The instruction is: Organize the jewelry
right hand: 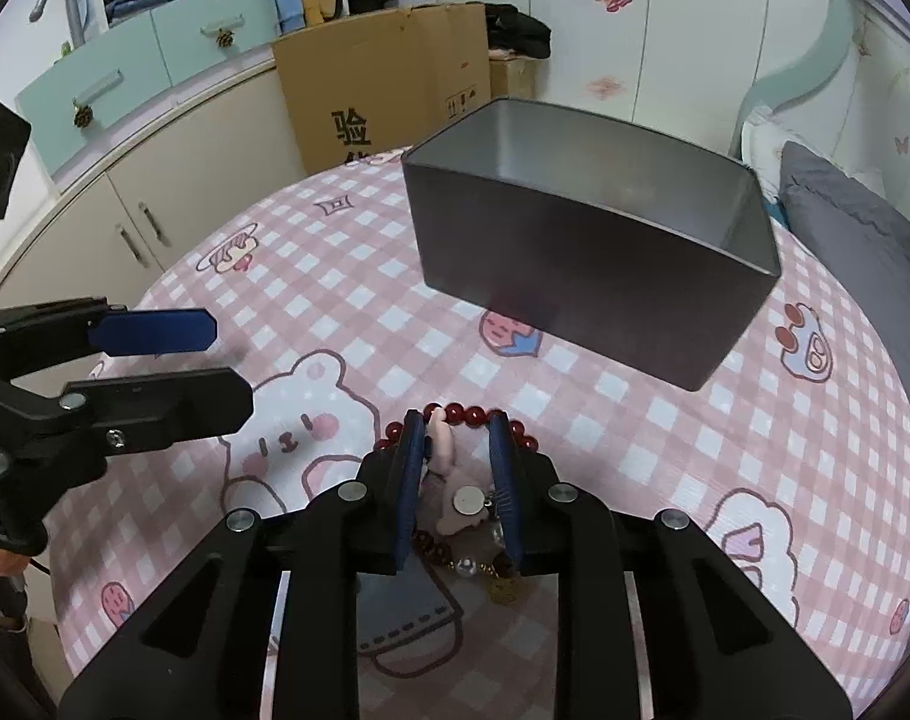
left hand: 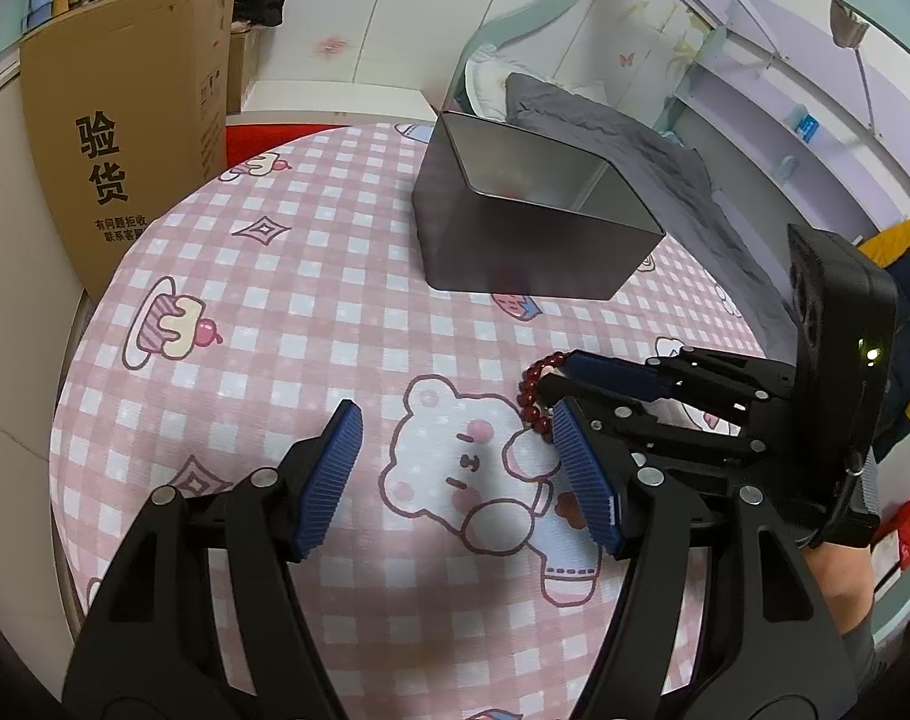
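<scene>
Left wrist view: my left gripper [left hand: 455,468] hangs spread wide over the pink checked tablecloth [left hand: 311,312], its blue pads bracketing a printed bear and touching nothing. At about 2 o'clock from it, my right gripper [left hand: 554,384] reaches in from the right, and a short arc of the red bead bracelet [left hand: 530,387] shows at its fingertips. The open metal tin [left hand: 515,228] stands at 12 o'clock, well apart from both tools, with a cardboard box [left hand: 125,138] off the table at 10 o'clock.

Right wrist view, left to right: my left gripper [right hand: 215,360] enters at 9 o'clock, jaws apart and bare. At centre, my right gripper [right hand: 455,438] is narrowed around the red bead bracelet [right hand: 473,415]; the pads sit inside the loop, on either side of its pink plush charm [right hand: 449,480], and I cannot tell whether they are pressing anything. The loop lies flat on the tablecloth [right hand: 635,450], its long axis running from 12 to 6 o'clock along my fingers, the bead arc toward the tin [right hand: 575,258], the gold pendant [right hand: 503,591] at the near end.
</scene>
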Available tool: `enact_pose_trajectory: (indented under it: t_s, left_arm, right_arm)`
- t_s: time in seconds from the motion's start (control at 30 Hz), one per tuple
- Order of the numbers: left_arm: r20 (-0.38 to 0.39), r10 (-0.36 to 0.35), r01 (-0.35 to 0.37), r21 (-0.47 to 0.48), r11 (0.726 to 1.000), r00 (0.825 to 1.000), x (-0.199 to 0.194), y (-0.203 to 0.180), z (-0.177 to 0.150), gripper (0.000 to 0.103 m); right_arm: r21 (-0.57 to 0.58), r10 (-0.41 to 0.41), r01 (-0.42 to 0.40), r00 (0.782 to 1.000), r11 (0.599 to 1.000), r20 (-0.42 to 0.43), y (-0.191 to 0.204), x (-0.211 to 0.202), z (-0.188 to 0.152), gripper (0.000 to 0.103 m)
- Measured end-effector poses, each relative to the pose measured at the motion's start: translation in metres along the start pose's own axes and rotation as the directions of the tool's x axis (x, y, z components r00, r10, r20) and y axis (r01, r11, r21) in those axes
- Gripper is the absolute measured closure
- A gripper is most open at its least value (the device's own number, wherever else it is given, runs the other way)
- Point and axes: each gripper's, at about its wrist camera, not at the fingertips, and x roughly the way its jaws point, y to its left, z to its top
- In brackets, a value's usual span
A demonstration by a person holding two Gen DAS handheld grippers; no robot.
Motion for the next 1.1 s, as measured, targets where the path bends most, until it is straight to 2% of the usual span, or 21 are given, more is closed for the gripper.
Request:
enact_pose_trajectory:
  t_s: [0.07,0.1,0.13,0.27,0.47,0.57,0.73,0.87,1.0,1.1]
  left_arm:
    - [0.000,-0.001,0.001,-0.001,1.000,1.000,0.000,0.000,0.000,0.037]
    - [-0.001,-0.001,0.001,-0.003,1.000,1.000,0.001,0.001,0.000,0.037]
    - [-0.002,0.000,0.000,-0.004,1.000,1.000,0.000,0.001,0.000,0.037]
    - [-0.002,-0.004,0.004,-0.008,1.000,1.000,0.001,0.002,0.001,0.037]
    - [0.010,-0.009,0.009,0.000,1.000,1.000,0.003,-0.001,0.000,0.037]
    - [0.017,-0.020,0.020,0.044,0.999,1.000,0.005,-0.014,0.001,0.037]
    - [0.011,-0.005,0.003,0.164,0.986,1.000,0.016,-0.046,0.000,0.037]
    - [-0.018,0.044,-0.037,0.266,0.963,0.999,0.032,-0.068,-0.003,0.053]
    - [-0.038,0.073,-0.058,0.313,0.948,0.997,0.043,-0.076,-0.004,0.056]
    - [-0.060,0.069,-0.045,0.335,0.941,0.996,0.048,-0.080,-0.005,0.060]
  right_arm:
    - [-0.012,-0.005,0.005,1.000,1.000,-0.002,0.003,0.001,0.000,0.084]
    - [-0.020,0.001,-0.001,1.000,1.000,-0.003,0.005,0.002,0.000,0.093]
    - [-0.028,0.017,-0.017,1.000,0.999,-0.004,0.007,0.002,0.000,0.096]
    - [-0.056,-0.003,0.003,1.000,0.998,0.003,0.013,0.001,0.000,0.097]
    - [0.028,0.029,-0.033,0.993,0.999,0.113,-0.003,-0.035,0.002,0.098]
    - [0.055,0.010,-0.020,0.987,0.998,0.160,-0.012,-0.057,0.002,0.097]
    - [0.103,-0.017,-0.001,0.984,0.995,0.177,-0.028,-0.073,-0.008,0.097]
    - [0.125,-0.010,-0.012,0.984,0.992,0.178,-0.037,-0.076,-0.019,0.097]
    - [0.150,0.000,-0.027,0.984,0.988,0.176,-0.046,-0.074,-0.026,0.097]
    - [0.162,0.007,-0.036,0.985,0.986,0.175,-0.049,-0.072,-0.029,0.097]
